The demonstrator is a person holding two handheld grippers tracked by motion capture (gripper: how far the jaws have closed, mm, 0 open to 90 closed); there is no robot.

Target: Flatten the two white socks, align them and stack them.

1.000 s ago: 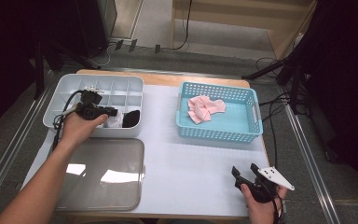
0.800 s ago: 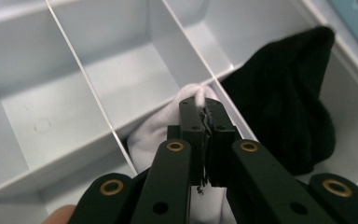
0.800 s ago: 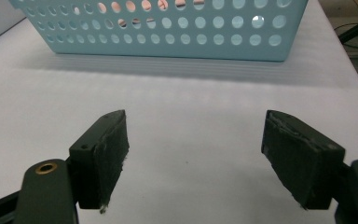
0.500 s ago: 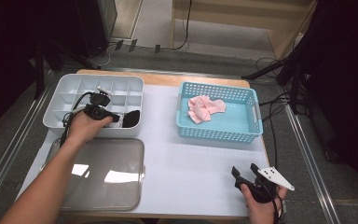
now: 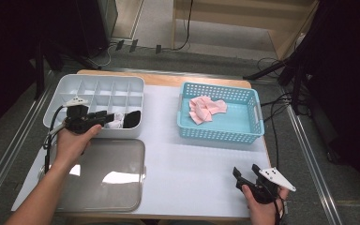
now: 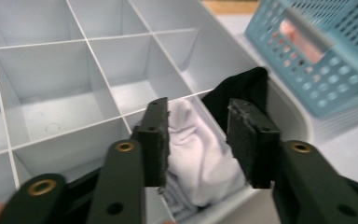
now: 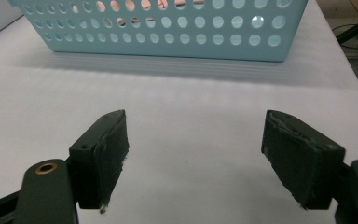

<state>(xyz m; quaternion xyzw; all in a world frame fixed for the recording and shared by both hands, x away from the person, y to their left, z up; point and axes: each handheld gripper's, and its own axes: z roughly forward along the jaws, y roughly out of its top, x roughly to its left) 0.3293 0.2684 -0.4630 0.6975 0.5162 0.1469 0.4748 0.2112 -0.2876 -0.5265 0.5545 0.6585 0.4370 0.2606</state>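
Observation:
A white sock (image 6: 196, 158) lies in the near-right compartment of the grey divided tray (image 6: 74, 70), beside a black sock (image 6: 242, 88) in the corner compartment. My left gripper (image 6: 198, 135) has just been opening; its pads stand either side of the white sock without pressing it. In the high view the left gripper (image 5: 104, 117) points right at the white sock (image 5: 116, 122) and black sock (image 5: 132, 119) in the tray (image 5: 93, 89). My right gripper (image 5: 244, 176) rests open at the table's front right, nothing between its jaws (image 7: 196, 158).
A blue perforated basket (image 5: 225, 126) at the back right holds pink cloth (image 5: 206, 108); its wall (image 7: 168, 32) faces the right gripper. The tray's grey lid (image 5: 98, 173) lies flat at the front left. White table surface (image 5: 192, 164) spreads between lid and right gripper.
The left jaws have opened and let go of the white sock, which now lies in the tray compartment. The left hand has drawn back a little to the left. The right hand has kept still.

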